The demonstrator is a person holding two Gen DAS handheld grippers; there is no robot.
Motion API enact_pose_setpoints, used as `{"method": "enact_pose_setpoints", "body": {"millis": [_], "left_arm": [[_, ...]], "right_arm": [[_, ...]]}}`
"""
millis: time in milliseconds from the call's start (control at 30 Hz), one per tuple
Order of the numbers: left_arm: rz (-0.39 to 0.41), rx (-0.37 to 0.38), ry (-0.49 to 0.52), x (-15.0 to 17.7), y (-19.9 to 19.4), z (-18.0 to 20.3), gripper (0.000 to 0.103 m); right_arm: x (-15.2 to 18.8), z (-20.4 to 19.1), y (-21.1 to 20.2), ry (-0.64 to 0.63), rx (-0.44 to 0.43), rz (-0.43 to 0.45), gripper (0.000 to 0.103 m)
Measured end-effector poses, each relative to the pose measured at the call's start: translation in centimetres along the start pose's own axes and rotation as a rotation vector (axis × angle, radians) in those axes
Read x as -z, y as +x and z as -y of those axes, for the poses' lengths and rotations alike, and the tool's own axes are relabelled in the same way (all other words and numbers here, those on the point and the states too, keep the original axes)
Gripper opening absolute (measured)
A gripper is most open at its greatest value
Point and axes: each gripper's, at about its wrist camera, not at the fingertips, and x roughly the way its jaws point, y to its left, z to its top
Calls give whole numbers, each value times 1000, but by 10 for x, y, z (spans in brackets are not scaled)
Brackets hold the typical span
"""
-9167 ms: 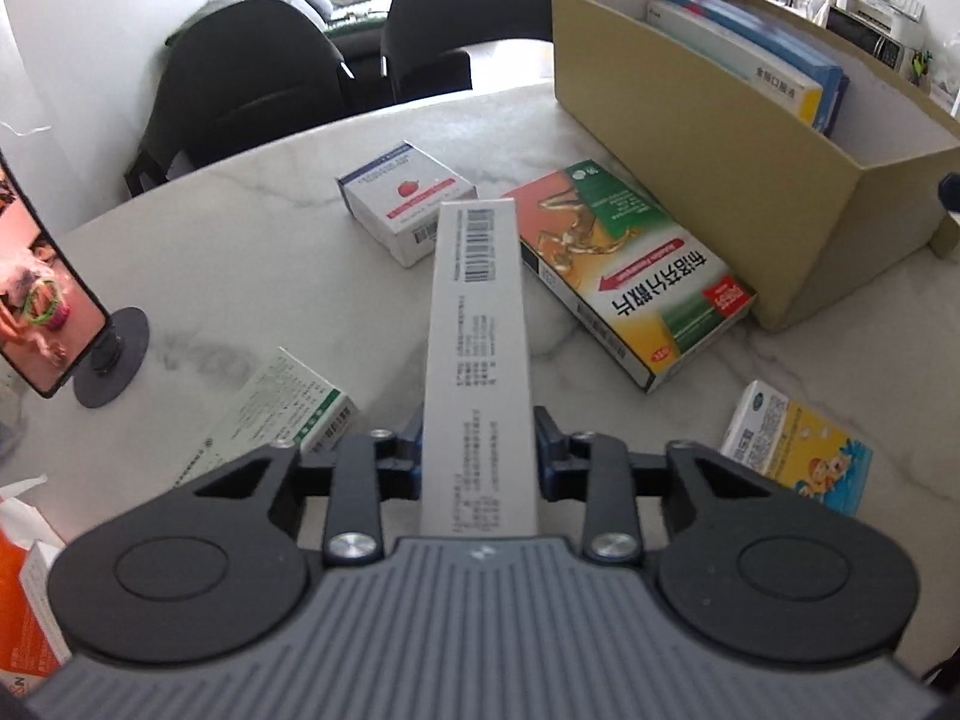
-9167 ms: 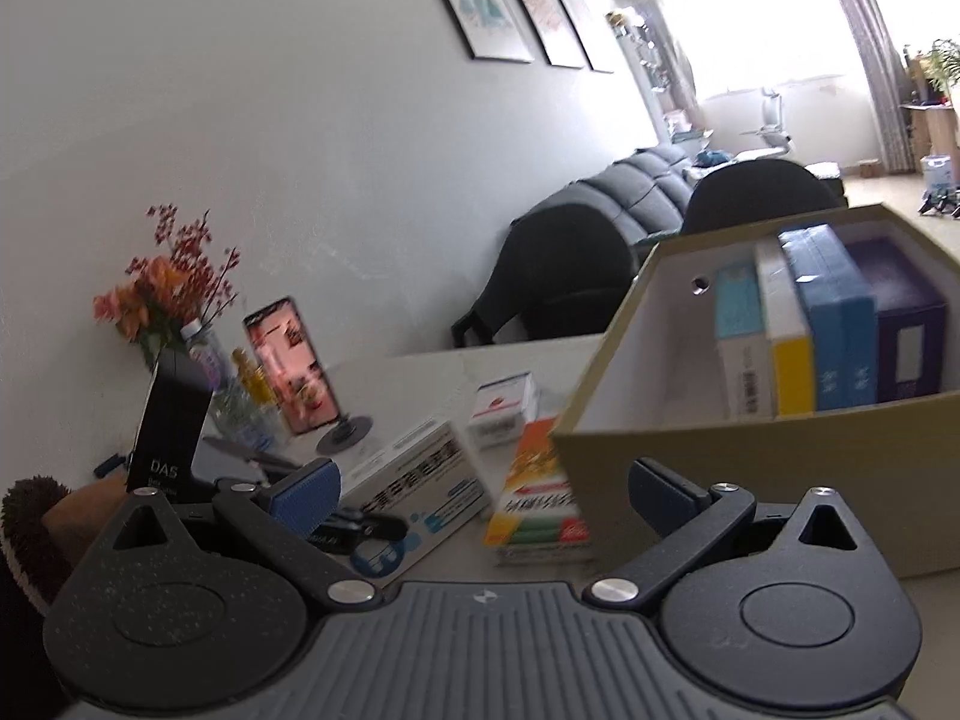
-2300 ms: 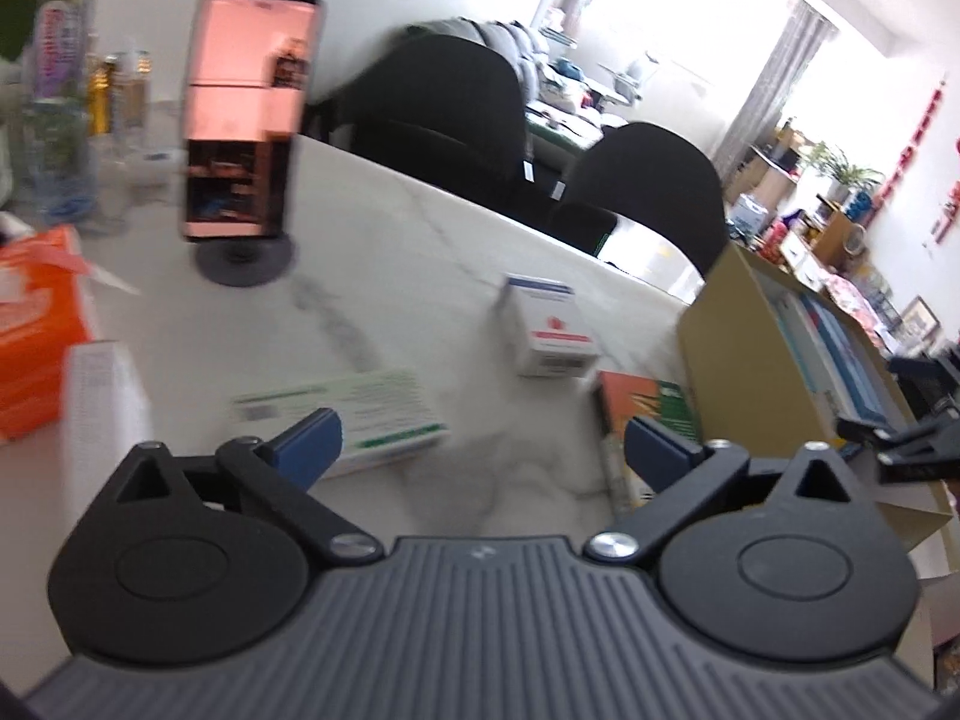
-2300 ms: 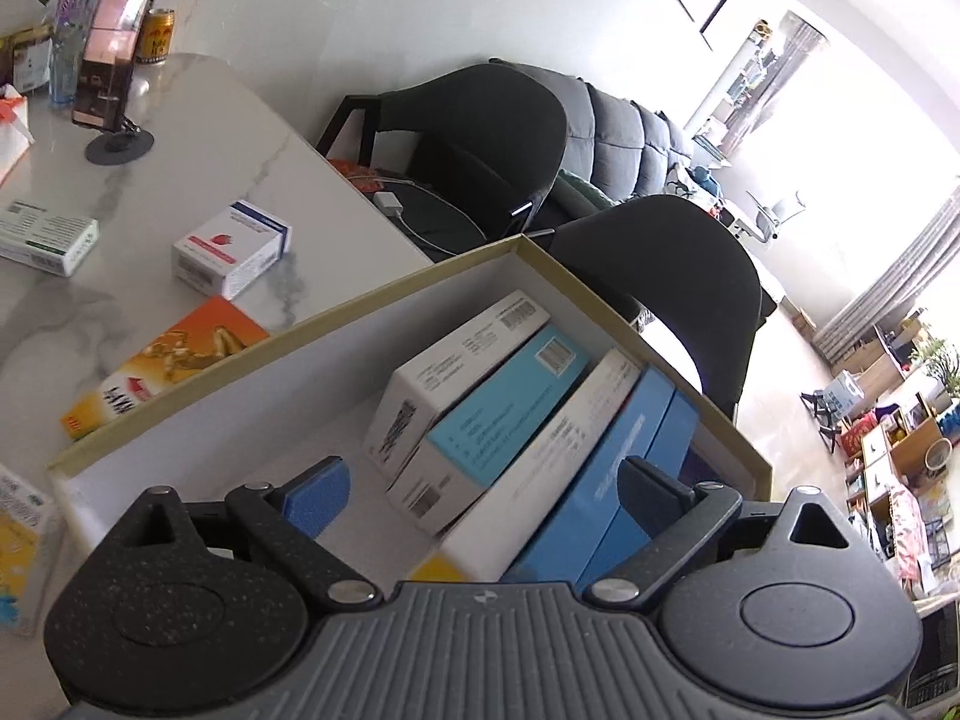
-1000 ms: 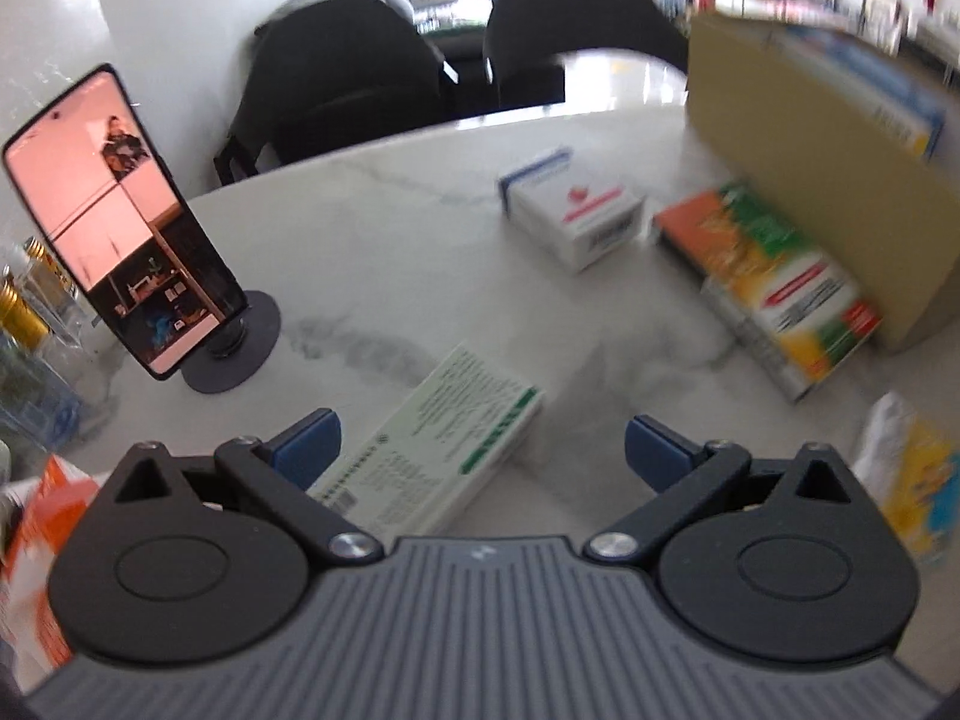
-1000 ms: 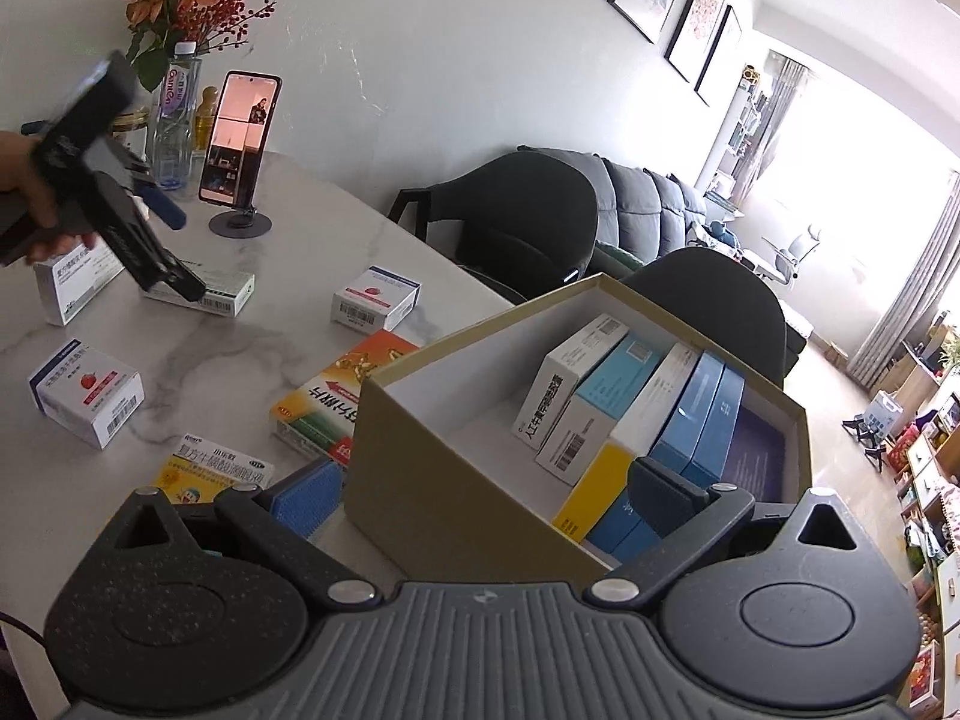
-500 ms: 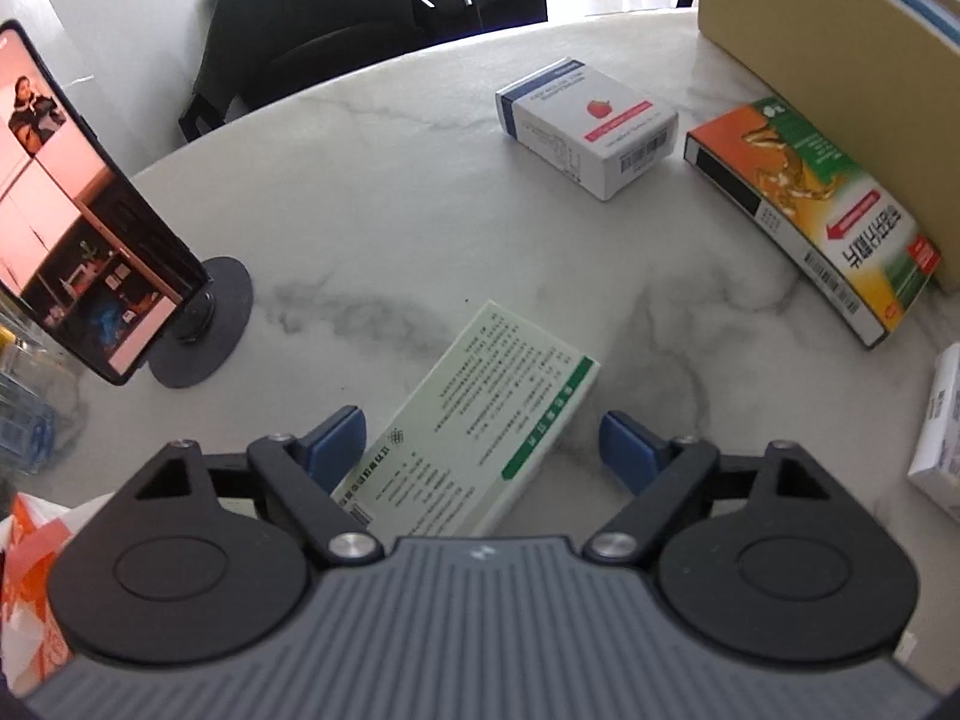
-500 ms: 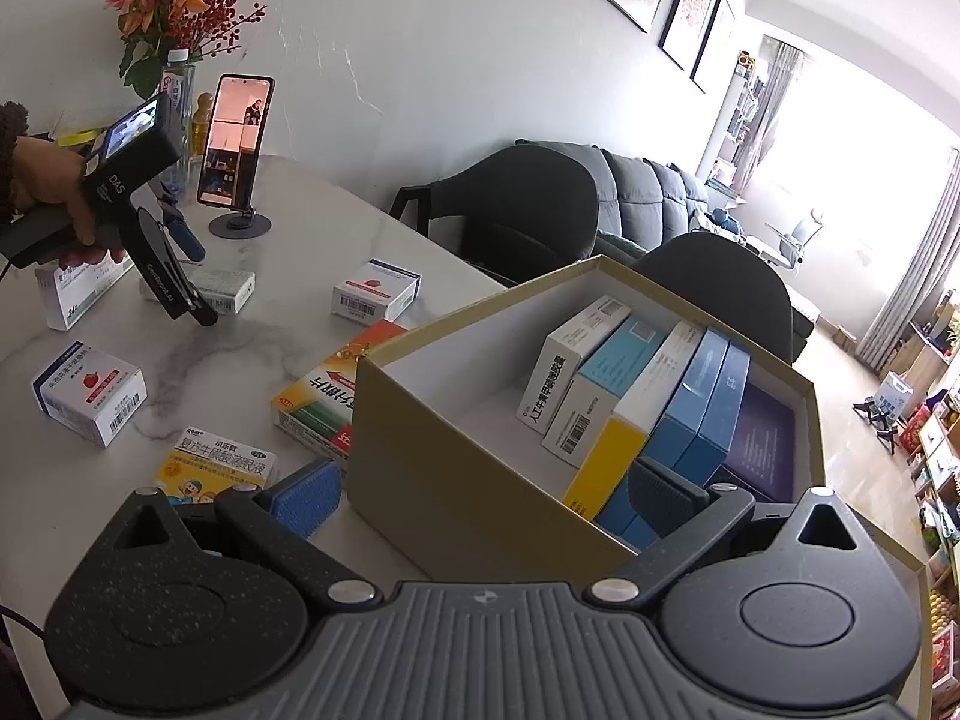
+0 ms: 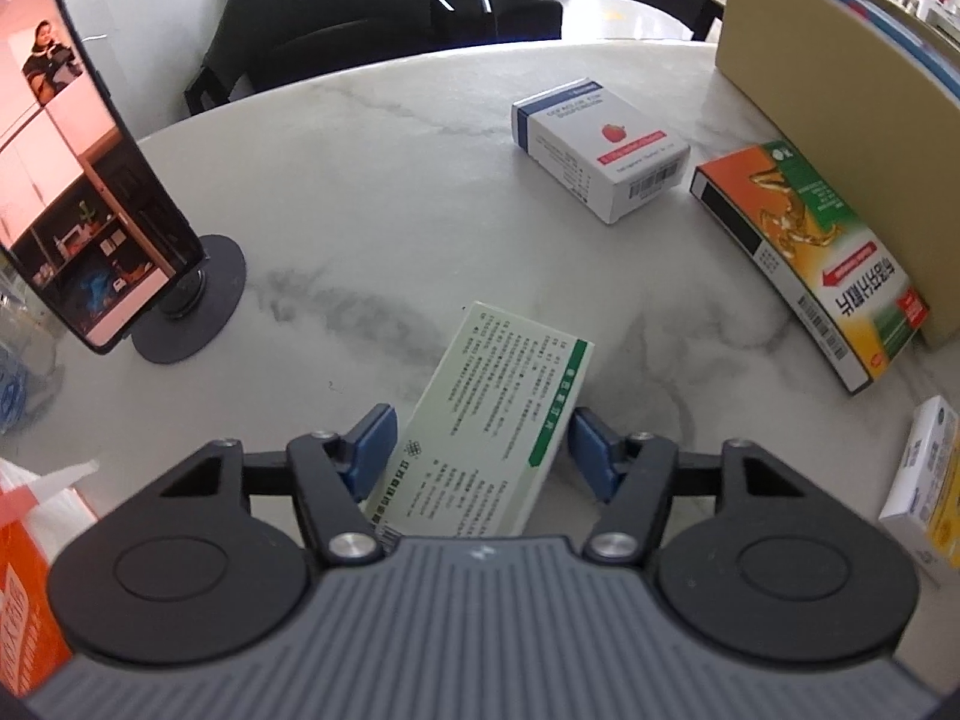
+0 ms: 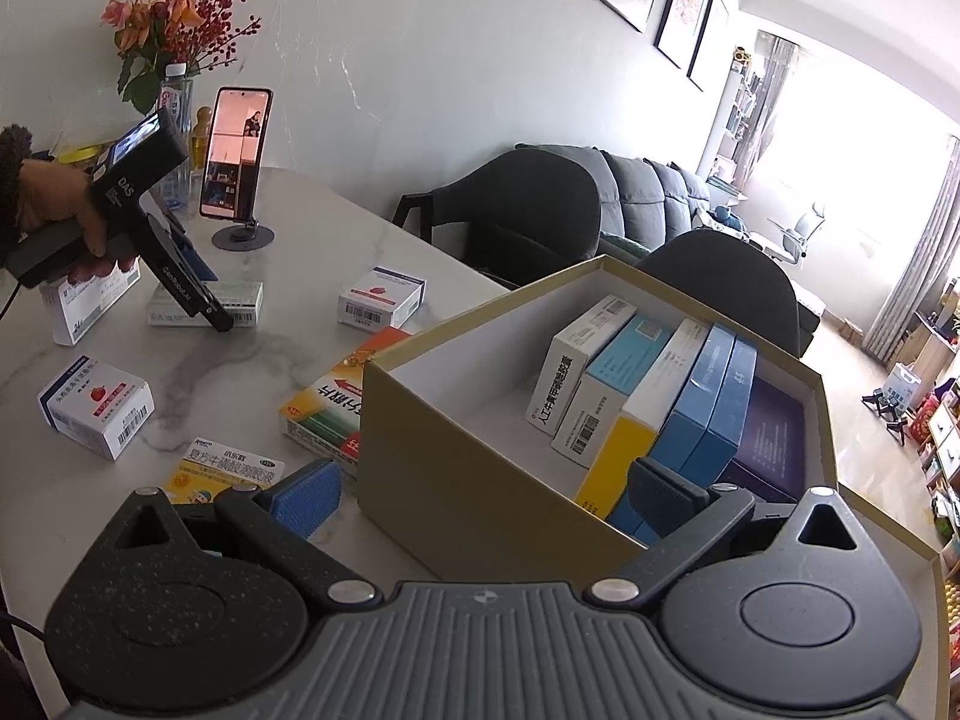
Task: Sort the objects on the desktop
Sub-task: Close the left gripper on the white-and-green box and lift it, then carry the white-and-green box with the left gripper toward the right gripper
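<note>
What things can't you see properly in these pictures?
- Green-and-white box: left wrist view, near end hidden under the left gripper. Its jaws have just been closing around it; whether the pads touch is unclear.
- Cardboard box: right wrist view, near corner behind the right gripper.
- Yellow box: left wrist view, cut off by the edge.
- Small print on every box: too small.

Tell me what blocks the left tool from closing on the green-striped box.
Nothing visible. The green-striped box lies flat on the marble table between the jaws of the left tool, which have just been closing. Small gaps remain at both pads; no other item is there.
</note>
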Motion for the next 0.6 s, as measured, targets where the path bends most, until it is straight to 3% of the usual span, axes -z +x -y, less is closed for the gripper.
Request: {"method": "enact_pose_setpoints", "body": {"millis": [200, 433, 600], "left_arm": [[26, 13, -61, 1, -5, 4, 53], [76, 2, -105, -2, -19, 12, 52], [128, 37, -152, -4, -34, 18, 52]], "right_arm": [[0, -2, -2, 15, -12, 11, 102], [-3, -7, -5, 18, -28, 23, 102], [-6, -12, -8, 30, -47, 41, 102]]}}
